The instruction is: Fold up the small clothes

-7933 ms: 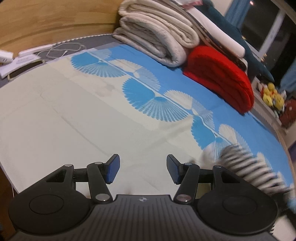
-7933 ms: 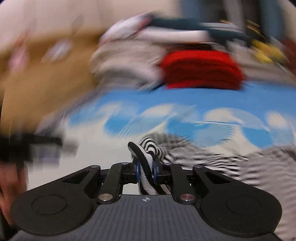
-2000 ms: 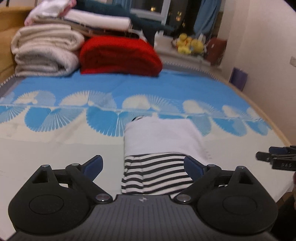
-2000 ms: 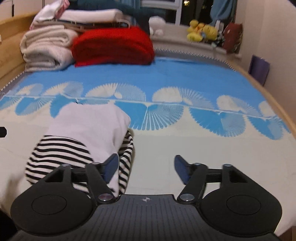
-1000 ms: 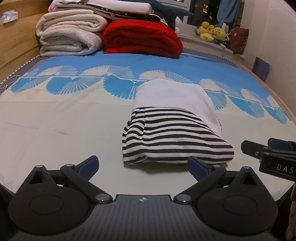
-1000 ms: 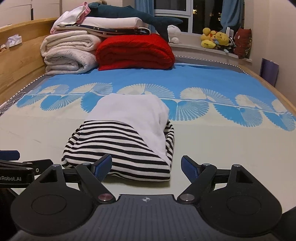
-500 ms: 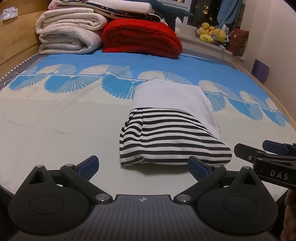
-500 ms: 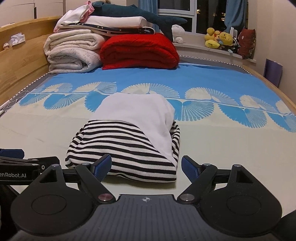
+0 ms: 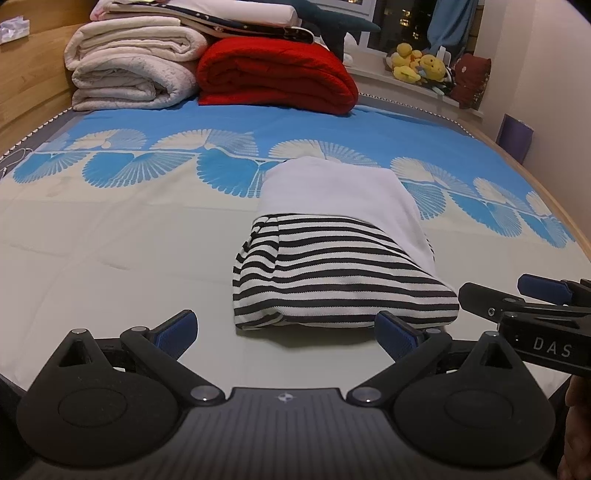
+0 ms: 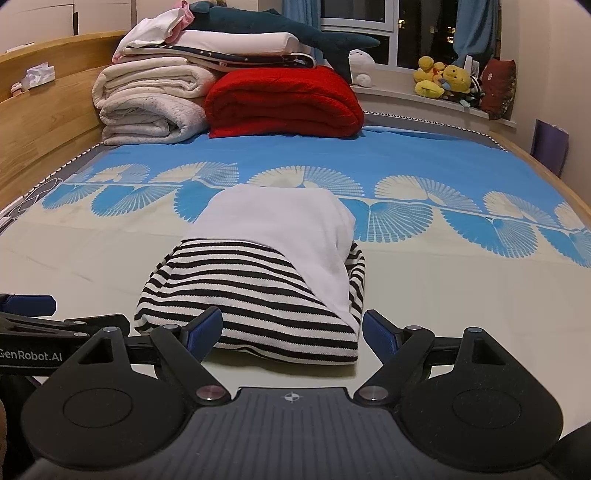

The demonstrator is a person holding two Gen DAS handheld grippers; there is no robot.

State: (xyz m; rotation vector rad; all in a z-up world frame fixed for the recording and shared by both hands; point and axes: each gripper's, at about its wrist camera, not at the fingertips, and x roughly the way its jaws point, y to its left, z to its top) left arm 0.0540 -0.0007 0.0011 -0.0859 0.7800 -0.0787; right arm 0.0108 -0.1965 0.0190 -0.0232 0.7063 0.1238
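Bedding fills both views: a bed sheet [image 9: 110,240], cream on the near half and blue with white fan shapes on the far half, carries a folded garment [image 9: 332,258] near its middle. The garment is a compact bundle, black-and-white striped on its near part with a plain white layer lying over the far part and running down its right side. The left gripper [image 9: 286,328] hovers just near of the bundle, its blue-padded fingers [image 9: 177,326] spread wide and holding nothing; the bundle's near edge sits between and a little beyond them, apart from both pads. The right gripper [image 10: 291,328] is likewise released, its fingers [image 10: 380,334] parted with the bundle's near striped edge showing between them; whether the left pad touches the cloth cannot be told. Each gripper appears at the edge of the other's view, the right one at the right of the left wrist view, the left one at the left of the right wrist view. At the far end of the bed lie rolled cream blankets [image 10: 147,107] on the left and a folded red blanket [image 10: 284,105] beside them, with more folded linen and a dark plush shark [image 10: 288,26] stacked on top. Yellow plush toys [image 10: 439,79] sit on the window ledge at the far right.
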